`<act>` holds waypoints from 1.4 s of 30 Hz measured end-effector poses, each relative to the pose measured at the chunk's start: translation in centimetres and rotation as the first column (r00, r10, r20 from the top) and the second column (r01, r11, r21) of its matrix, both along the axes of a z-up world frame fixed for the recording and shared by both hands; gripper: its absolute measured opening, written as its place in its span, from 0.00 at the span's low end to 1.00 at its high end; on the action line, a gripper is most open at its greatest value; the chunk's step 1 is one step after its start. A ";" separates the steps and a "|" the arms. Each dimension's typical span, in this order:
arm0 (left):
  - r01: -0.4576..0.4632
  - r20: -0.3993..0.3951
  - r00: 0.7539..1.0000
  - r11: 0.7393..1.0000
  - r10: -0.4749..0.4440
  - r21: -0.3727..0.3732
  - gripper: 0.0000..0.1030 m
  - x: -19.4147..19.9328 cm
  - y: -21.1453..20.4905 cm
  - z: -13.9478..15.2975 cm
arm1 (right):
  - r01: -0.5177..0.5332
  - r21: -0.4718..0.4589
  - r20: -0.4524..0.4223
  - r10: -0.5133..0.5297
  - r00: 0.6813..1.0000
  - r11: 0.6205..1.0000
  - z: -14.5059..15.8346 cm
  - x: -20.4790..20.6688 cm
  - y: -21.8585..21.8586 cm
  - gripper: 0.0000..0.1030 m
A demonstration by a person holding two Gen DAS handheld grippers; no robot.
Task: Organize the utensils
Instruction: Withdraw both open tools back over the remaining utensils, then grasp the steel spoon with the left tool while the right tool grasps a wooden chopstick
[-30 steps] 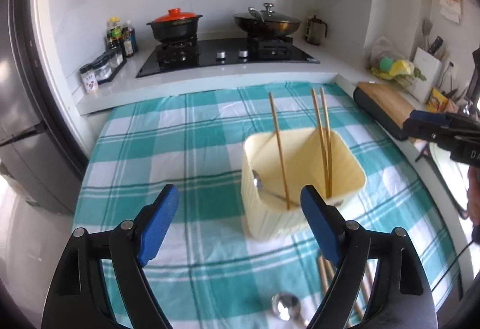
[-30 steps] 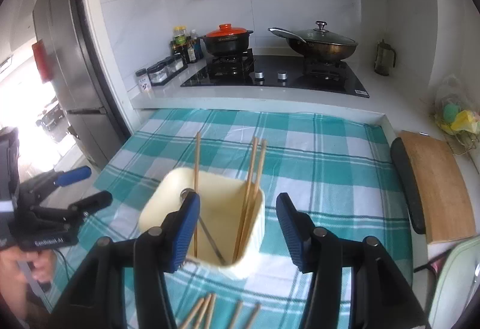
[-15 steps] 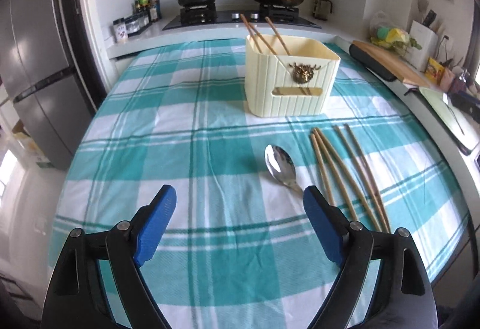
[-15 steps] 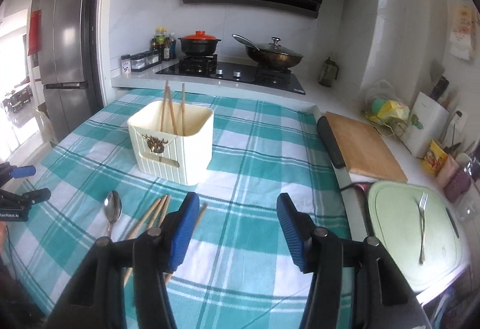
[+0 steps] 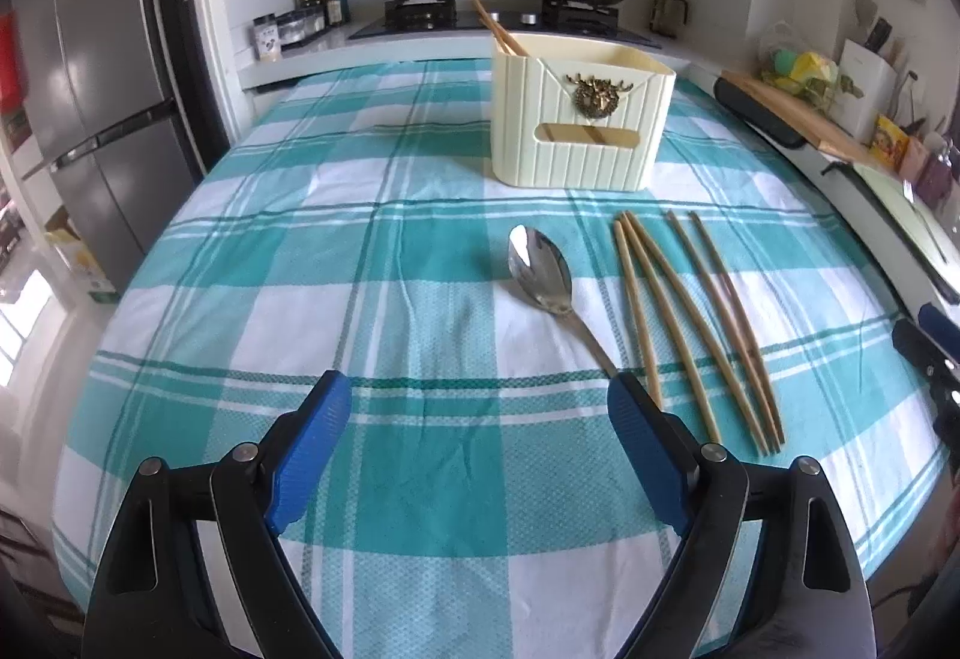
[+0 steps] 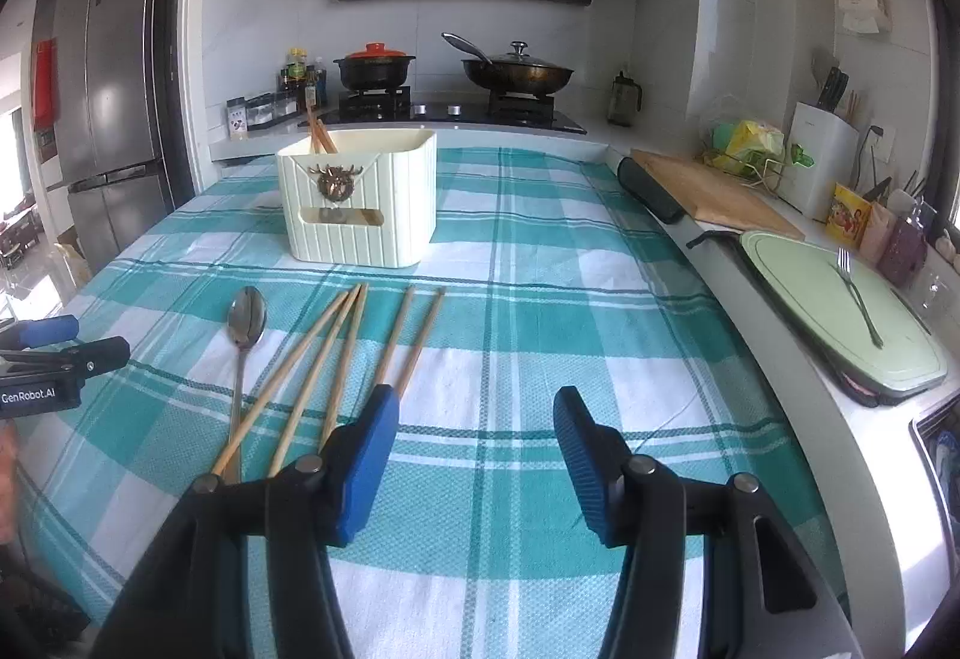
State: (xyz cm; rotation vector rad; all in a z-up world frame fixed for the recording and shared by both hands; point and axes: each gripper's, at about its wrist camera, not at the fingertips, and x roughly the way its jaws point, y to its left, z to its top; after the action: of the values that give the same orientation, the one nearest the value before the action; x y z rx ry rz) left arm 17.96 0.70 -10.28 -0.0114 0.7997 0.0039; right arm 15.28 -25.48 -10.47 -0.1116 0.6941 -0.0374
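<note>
You pull both grippers back from over holder; view now low, near table edge. Left gripper [image 5: 474, 455] jaws wide, empty. Right gripper [image 6: 477, 458] jaws wide, empty. Likely drop finished, next pick due. Cream holder [image 5: 579, 119] upright on checked cloth [image 5: 300, 251], chopsticks poking out at its left corner. Spoon [image 5: 543, 278] and loose chopsticks [image 5: 690, 323] lie before holder, awaiting you.

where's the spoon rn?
The spoon lies flat on the checked tablecloth, in front of the cream utensil holder, just left of the loose chopsticks; in the left wrist view, its handle runs toward the left gripper.
</note>
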 end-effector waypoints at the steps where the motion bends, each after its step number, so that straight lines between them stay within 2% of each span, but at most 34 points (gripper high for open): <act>1: -0.002 0.000 1.000 1.000 0.002 0.000 0.86 0.0 -0.1 -0.1 | 0.003 0.005 -0.002 -0.003 1.000 1.000 -0.2 -0.1 0.0 0.53; 20: -0.014 0.001 1.000 0.999 0.014 0.041 0.86 -0.1 -0.9 -1.0 | 0.034 0.033 -0.019 -0.034 0.999 0.999 -2.2 -0.9 -0.1 0.53; 28: -0.026 -0.011 1.000 0.999 0.027 0.025 0.86 0.1 -0.6 -1.9 | 0.039 0.003 -0.042 -0.039 0.998 0.999 -2.6 -0.5 0.4 0.53; 42: -0.040 -0.021 0.999 0.999 0.041 0.024 0.86 0.4 -0.5 -2.3 | 0.041 0.001 -0.061 -0.041 0.997 0.999 -3.0 -0.2 0.1 0.53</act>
State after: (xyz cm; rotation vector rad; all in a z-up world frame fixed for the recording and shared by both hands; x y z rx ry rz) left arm 18.35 0.22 -12.57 -0.0050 0.8203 0.0522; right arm 15.07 -25.38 -13.46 -0.0962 0.7579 -0.0729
